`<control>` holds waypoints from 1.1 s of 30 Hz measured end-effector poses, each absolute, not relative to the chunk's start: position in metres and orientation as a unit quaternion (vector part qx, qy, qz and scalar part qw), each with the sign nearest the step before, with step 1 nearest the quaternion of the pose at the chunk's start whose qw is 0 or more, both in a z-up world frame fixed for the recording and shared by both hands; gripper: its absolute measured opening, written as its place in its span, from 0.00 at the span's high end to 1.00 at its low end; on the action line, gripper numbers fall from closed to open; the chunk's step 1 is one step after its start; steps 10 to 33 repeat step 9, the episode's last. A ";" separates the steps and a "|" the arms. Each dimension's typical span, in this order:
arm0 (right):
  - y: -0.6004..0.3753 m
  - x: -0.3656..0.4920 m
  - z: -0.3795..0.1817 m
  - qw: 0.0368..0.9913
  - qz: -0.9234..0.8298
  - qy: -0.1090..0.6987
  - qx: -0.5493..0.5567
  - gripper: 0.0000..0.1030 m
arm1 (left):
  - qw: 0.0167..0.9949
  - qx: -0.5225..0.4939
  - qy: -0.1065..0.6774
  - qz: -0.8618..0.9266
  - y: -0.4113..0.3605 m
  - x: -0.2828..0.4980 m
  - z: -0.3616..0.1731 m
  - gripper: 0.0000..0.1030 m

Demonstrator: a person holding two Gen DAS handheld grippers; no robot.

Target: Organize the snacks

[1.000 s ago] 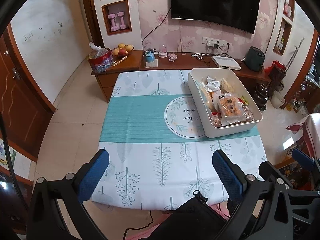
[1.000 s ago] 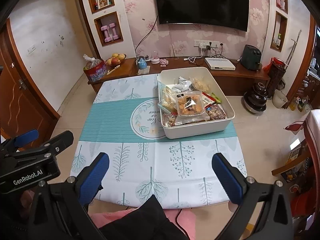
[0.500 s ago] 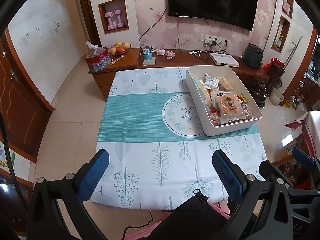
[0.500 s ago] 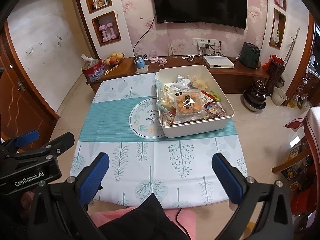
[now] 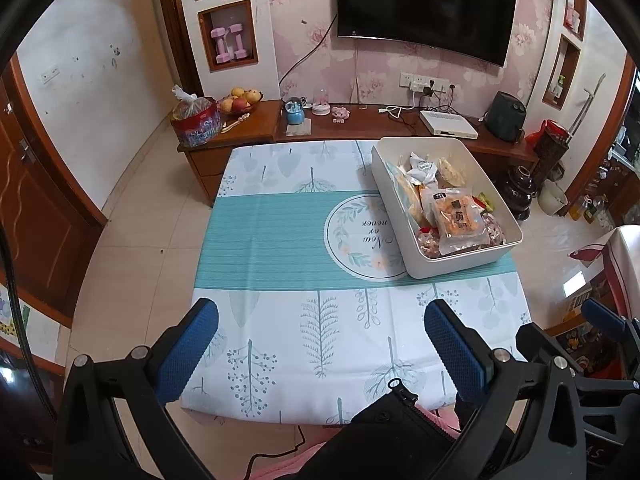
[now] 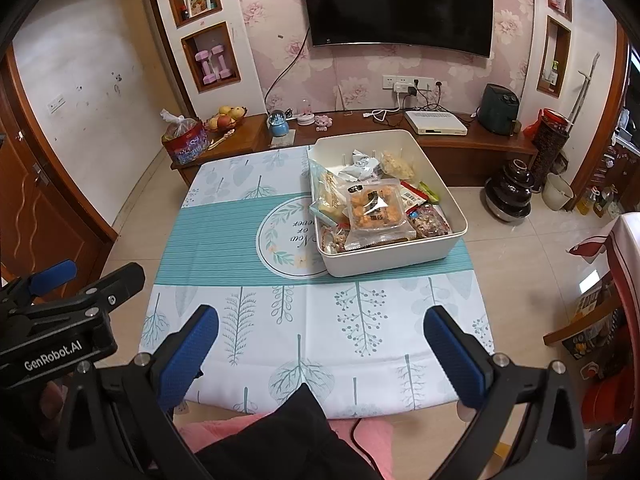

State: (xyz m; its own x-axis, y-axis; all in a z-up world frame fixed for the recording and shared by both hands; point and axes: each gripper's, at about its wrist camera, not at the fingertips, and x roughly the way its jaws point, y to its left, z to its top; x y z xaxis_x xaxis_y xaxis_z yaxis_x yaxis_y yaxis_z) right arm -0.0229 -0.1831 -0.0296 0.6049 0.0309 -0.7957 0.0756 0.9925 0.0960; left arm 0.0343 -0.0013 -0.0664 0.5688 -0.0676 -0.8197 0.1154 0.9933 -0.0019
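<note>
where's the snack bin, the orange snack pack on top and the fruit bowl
snack bin (image 6: 384, 258), right wrist view, near front wall
orange snack pack (image 6: 376, 210), right wrist view, middle of the clear wrapper
fruit bowl (image 5: 239, 101), left wrist view, on the piled fruit

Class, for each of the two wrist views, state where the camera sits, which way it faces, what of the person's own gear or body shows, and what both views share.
Left wrist: on the left gripper, above the table's near edge, facing the TV wall; open blue pads, dark sleeve, and the right gripper at the right edge.
Right wrist: on the right gripper, same heading; open pads, the left gripper at left.
Shared: white snack bin, tablecloth, television.
</note>
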 end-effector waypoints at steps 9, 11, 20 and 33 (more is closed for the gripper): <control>-0.183 -0.021 -0.029 0.893 -0.011 0.446 0.060 0.00 | 0.891 0.026 0.451 -0.042 -0.001 0.037 -0.061 0.00; -0.183 -0.021 -0.029 0.893 -0.011 0.446 0.060 0.00 | 0.891 0.026 0.451 -0.042 -0.001 0.037 -0.061 0.00; -0.183 -0.021 -0.029 0.893 -0.011 0.446 0.060 0.00 | 0.891 0.026 0.451 -0.042 -0.001 0.037 -0.061 0.00; -0.183 -0.021 -0.029 0.893 -0.011 0.446 0.060 0.00 | 0.891 0.026 0.451 -0.042 -0.001 0.037 -0.061 0.00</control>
